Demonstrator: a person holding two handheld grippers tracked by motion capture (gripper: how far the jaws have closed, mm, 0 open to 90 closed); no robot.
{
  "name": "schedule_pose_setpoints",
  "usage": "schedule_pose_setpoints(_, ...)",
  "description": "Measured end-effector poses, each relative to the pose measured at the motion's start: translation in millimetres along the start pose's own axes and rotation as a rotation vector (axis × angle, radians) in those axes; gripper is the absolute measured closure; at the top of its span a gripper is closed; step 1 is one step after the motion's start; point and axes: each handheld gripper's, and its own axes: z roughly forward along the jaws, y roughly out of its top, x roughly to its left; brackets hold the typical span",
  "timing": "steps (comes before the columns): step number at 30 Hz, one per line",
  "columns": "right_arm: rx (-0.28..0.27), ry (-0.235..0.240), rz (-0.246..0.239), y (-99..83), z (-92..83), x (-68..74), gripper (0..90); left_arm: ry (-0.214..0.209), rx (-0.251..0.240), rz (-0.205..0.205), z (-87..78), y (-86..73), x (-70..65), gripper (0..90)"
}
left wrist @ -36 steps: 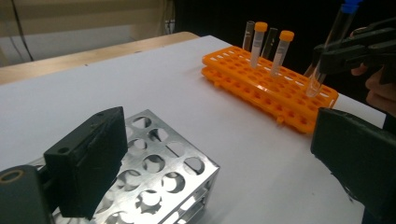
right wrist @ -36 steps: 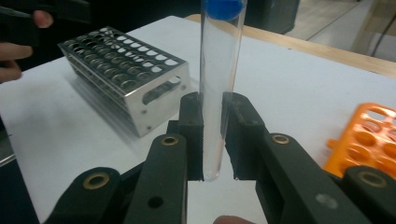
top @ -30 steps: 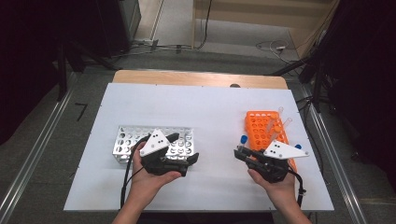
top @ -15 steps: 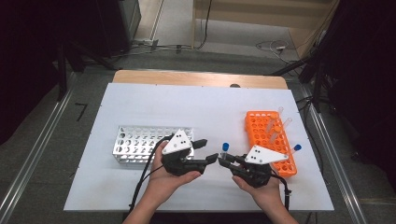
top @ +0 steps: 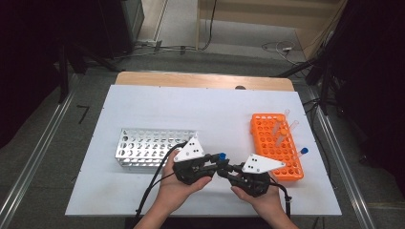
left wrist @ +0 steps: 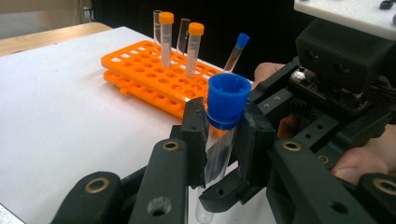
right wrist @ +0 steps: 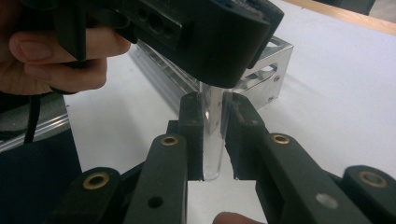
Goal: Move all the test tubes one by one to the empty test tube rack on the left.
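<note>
A clear tube with a blue cap (top: 221, 156) stands upright between both grippers at the table's front middle. My left gripper (top: 216, 163) has just been closing, and its jaws now press the blue-capped tube (left wrist: 228, 100) just under the cap. My right gripper (top: 224, 170) comes from the other side and is shut on the tube's (right wrist: 212, 135) lower part, near its rounded bottom. In the left gripper view my left gripper (left wrist: 223, 140) has the right one close behind it.
An orange rack (top: 277, 148) stands at the right with a few capped and bare tubes (left wrist: 192, 46) in it. A silver metal rack (top: 148, 149) sits at the left, just beyond the left hand. White table surface (top: 191, 109) lies open behind.
Both hands have come together at the front middle. The left gripper's jaws went from wide open to closed on the tube that the right gripper carries.
</note>
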Motion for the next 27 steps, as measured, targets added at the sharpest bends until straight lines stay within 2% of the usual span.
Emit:
schedule_pose_setpoints(6,-0.002,0.005,0.012,-1.0,0.5,-0.8,75.4,0.013,-0.001,0.023,-0.6,-0.2,0.4,77.6)
schedule_pose_setpoints(8,-0.014,0.011,0.012,-1.1,-0.9,-1.8,69.7,0.013,-0.005,0.013,-1.4,0.6,0.8,77.8)
schedule_pose_setpoints(9,-0.014,0.011,0.012,-1.1,-0.9,-1.8,69.7,0.027,-0.005,0.013,-2.5,1.0,1.3,77.8)
schedule_pose_setpoints(10,-0.026,0.018,0.022,-1.3,-5.0,-4.2,58.1,0.040,-0.013,-0.002,-5.2,1.8,4.7,77.8)
schedule_pose_setpoints(13,-0.054,0.008,0.039,-1.8,-14.6,-9.1,46.0,0.048,-0.020,-0.013,-8.4,2.5,8.2,77.8)
schedule_pose_setpoints(15,-0.073,0.011,0.040,-2.9,-22.2,-13.1,40.5,0.056,-0.028,-0.014,-11.5,3.5,10.8,77.8)
schedule_pose_setpoints(16,-0.073,0.011,0.040,-2.9,-22.2,-13.1,40.5,0.062,-0.028,-0.010,-13.2,4.4,12.3,77.8)
schedule_pose_setpoints(17,-0.078,0.007,0.041,-4.1,-29.1,-15.8,31.8,0.070,-0.031,-0.011,-14.5,5.2,13.1,77.8)
schedule_pose_setpoints(18,-0.078,0.007,0.041,-4.1,-29.1,-15.8,31.8,0.077,-0.030,-0.008,-16.2,6.0,14.5,77.8)
schedule_pose_setpoints(20,-0.084,0.006,0.041,-6.7,-36.6,-18.4,26.2,0.090,-0.030,-0.004,-19.4,7.4,17.2,77.8)
schedule_pose_setpoints(24,-0.071,-0.029,0.058,-9.7,-49.2,-24.2,5.7,0.117,-0.040,-0.010,-26.6,12.1,26.6,77.8)
schedule_pose_setpoints(27,-0.078,-0.025,0.068,-12.8,-59.1,-28.7,0.0,0.135,-0.045,-0.008,-31.1,17.7,34.2,77.8)
